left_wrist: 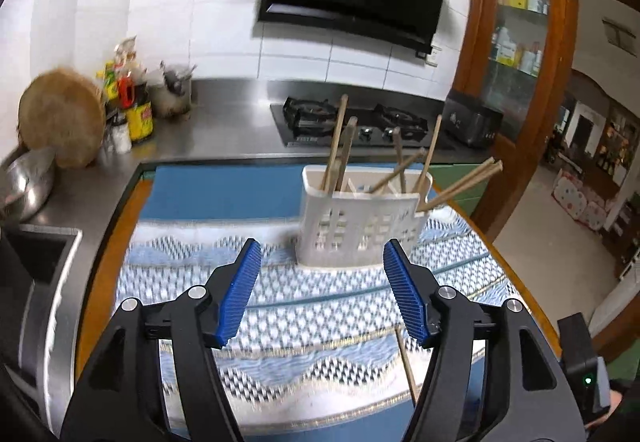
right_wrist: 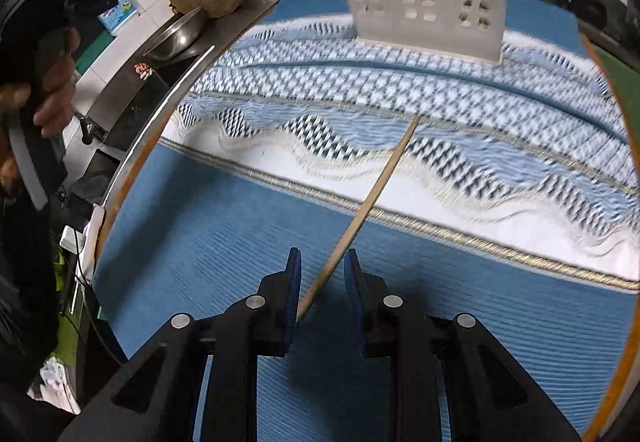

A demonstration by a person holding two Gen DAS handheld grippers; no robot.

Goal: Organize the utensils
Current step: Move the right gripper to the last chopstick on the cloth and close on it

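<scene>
While my left gripper point(left_wrist: 322, 262) hangs above the patterned blue-and-white cloth point(left_wrist: 280, 306), its blue pads stand wide apart with nothing between them. Beyond them the white slotted utensil holder point(left_wrist: 362, 230) stands upright on the cloth, with several wooden chopsticks point(left_wrist: 338, 146) leaning out of it at different angles. One loose chopstick point(right_wrist: 376, 198) lies on the cloth nearer to me, slanting from the wavy band of the pattern down toward my right gripper point(right_wrist: 322, 270). That gripper points steeply down at the cloth, its jaws narrow but not closed; the near end of the loose chopstick lies in the gap between the pads, close by the left one, and I cannot tell whether it touches that pad. The right pad is clear of it. From the right wrist view I can see a hand point(right_wrist: 52, 82) gripping the handle of my left gripper. A round wooden board point(left_wrist: 62, 122) leans by the steel counter point(left_wrist: 224, 122).
</scene>
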